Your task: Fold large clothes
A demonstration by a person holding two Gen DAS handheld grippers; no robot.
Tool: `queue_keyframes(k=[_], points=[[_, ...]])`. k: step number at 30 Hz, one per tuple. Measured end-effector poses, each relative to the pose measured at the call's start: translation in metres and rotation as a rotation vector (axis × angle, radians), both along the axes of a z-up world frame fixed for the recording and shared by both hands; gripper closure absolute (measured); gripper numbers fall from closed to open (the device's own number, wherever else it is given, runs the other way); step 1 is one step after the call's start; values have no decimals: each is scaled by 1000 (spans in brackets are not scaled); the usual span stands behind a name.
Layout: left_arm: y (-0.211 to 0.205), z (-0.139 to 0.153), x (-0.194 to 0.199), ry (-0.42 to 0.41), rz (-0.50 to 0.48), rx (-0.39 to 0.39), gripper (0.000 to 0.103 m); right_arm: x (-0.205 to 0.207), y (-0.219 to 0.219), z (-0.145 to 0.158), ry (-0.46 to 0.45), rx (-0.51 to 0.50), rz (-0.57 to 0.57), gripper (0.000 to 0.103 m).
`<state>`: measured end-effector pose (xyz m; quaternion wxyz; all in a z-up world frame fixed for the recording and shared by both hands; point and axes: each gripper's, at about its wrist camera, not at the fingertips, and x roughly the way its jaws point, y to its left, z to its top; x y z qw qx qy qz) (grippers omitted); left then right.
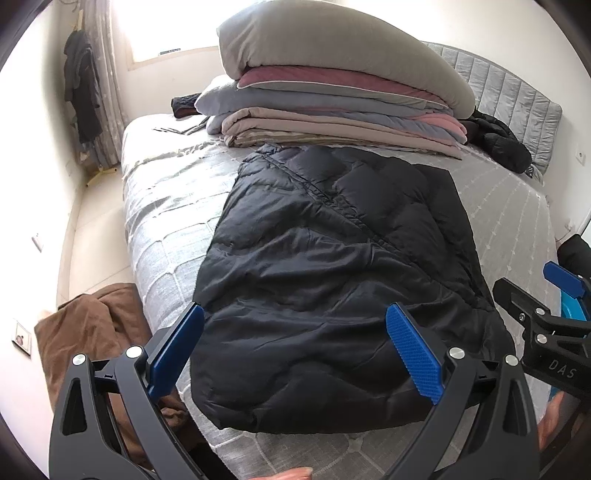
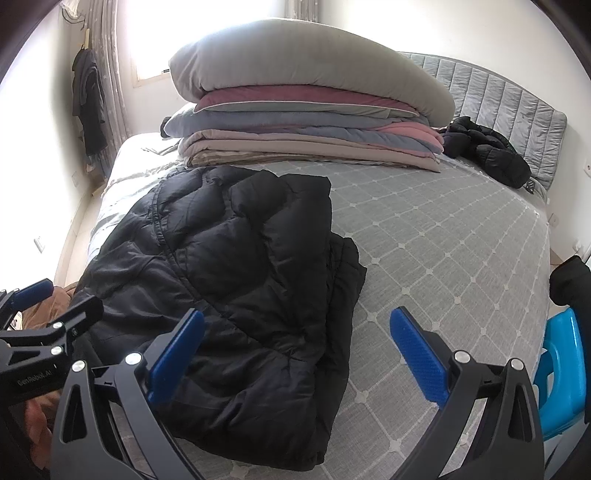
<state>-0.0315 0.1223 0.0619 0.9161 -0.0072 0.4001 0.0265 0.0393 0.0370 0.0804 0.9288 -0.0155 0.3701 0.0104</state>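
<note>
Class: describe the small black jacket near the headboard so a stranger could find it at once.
Start at the grey bed and its padded headboard. Right of the stacked bedding lies a crumpled black jacket; unlike the large coat spread out nearby, it is bunched small.

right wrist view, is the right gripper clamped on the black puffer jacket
No, the right gripper is open with both blue pads apart above the black puffer jacket and the bed, holding nothing.

Daylight from the overexposed window (image 1: 177, 33) blows out the walls; fisheye edges curve darkly.
</note>
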Motion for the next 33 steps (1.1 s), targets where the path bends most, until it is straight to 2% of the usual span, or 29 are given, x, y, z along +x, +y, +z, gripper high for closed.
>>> queue_keyframes(k=[13,19,22,24,28,33], points=[[-2,4,-4,-20,5,29,8,0,-4,-1,4,3,-1,6],[0,5,-6,-24,13,19,8,1,-4,-2,12,1,5,6],[-3,3,-7,-25,26,54,8,2,-3,-4,18,-1,10,6],[-6,5,-12,-59,21,76,8,2,-4,-4,18,0,11,6],[-13,15,-22,-138,-14,71,8,2,-6,-3,15,9,8,6],[-15,17,-22,-160,4,110,8,0,-10,0,4,15,-2,6]])
